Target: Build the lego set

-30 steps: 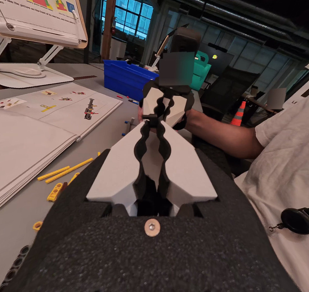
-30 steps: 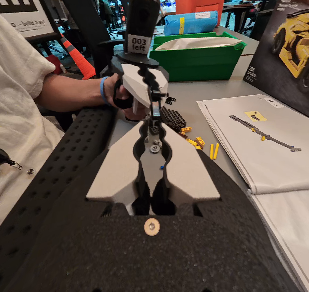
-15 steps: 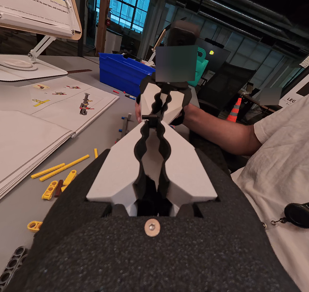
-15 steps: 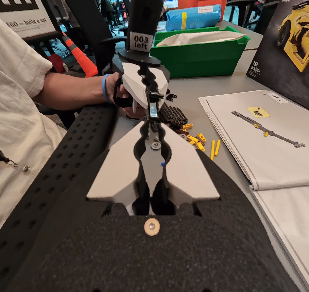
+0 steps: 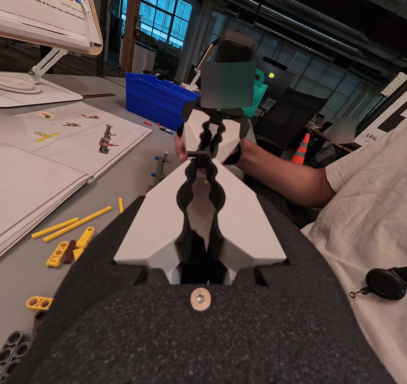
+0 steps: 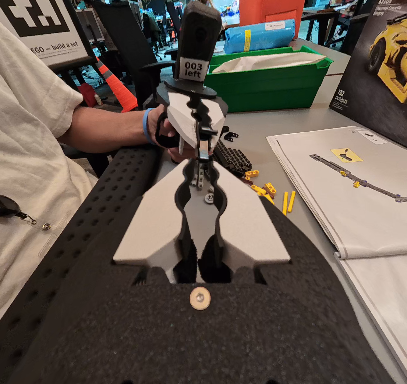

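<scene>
Left gripper clamped on small black lego piece, held up over the bench. Right gripper facing it tip-to-tip, pinching grey lego beam. Yellow pcs & open instruction booklet beyond.

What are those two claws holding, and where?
The left gripper and the right gripper pinch one small black-and-grey lego piece between them, each at an opposite end.
</scene>
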`<action>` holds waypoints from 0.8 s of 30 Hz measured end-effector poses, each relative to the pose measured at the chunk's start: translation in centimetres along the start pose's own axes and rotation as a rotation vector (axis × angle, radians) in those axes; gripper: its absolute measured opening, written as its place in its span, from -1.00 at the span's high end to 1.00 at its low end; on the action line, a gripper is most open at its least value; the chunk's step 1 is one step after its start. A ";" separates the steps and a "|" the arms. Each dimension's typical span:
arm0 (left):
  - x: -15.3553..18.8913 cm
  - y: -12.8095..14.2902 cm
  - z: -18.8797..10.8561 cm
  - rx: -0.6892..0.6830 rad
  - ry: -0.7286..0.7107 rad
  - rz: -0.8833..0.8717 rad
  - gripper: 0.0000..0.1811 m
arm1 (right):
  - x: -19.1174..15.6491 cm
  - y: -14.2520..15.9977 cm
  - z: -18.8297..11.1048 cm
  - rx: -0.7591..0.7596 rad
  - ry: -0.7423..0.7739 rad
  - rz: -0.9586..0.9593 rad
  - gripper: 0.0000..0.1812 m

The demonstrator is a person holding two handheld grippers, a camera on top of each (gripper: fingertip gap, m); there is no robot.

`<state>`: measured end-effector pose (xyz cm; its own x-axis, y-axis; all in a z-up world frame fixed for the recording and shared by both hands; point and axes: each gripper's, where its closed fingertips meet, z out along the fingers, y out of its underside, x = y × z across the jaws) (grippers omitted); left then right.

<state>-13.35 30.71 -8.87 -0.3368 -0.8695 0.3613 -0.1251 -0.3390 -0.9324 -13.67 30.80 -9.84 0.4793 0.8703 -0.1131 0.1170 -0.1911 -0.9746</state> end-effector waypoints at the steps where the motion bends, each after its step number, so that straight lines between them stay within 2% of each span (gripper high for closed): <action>1: 0.0 0.1 0.0 -0.004 0.001 0.001 0.93 | -0.1 -0.2 0.0 0.013 -0.004 0.003 0.86; 9: 0.0 1.0 0.1 -0.069 -0.022 0.058 0.90 | 0.0 0.9 0.1 -0.057 0.012 -0.026 0.91; 13: -1.3 2.6 -0.6 -0.174 -0.150 0.190 0.80 | 0.3 2.4 0.1 -0.140 0.024 -0.022 0.92; 16: -2.8 4.6 -1.6 -0.301 -0.260 0.303 0.62 | 0.9 4.6 0.3 -0.254 0.050 -0.027 0.92; 19: -1.7 5.9 -1.5 -0.376 -0.199 0.333 0.59 | 0.3 5.9 0.8 -0.313 0.021 -0.039 0.92; 24: -0.2 6.9 -1.4 -0.431 -0.064 0.189 0.53 | -2.6 5.9 1.5 -0.296 -0.131 -0.020 0.91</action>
<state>-15.45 29.00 -15.37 -0.3350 -0.9264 0.1720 -0.4476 -0.0042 -0.8942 -15.46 28.10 -15.61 0.3607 0.9225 -0.1371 0.3822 -0.2803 -0.8805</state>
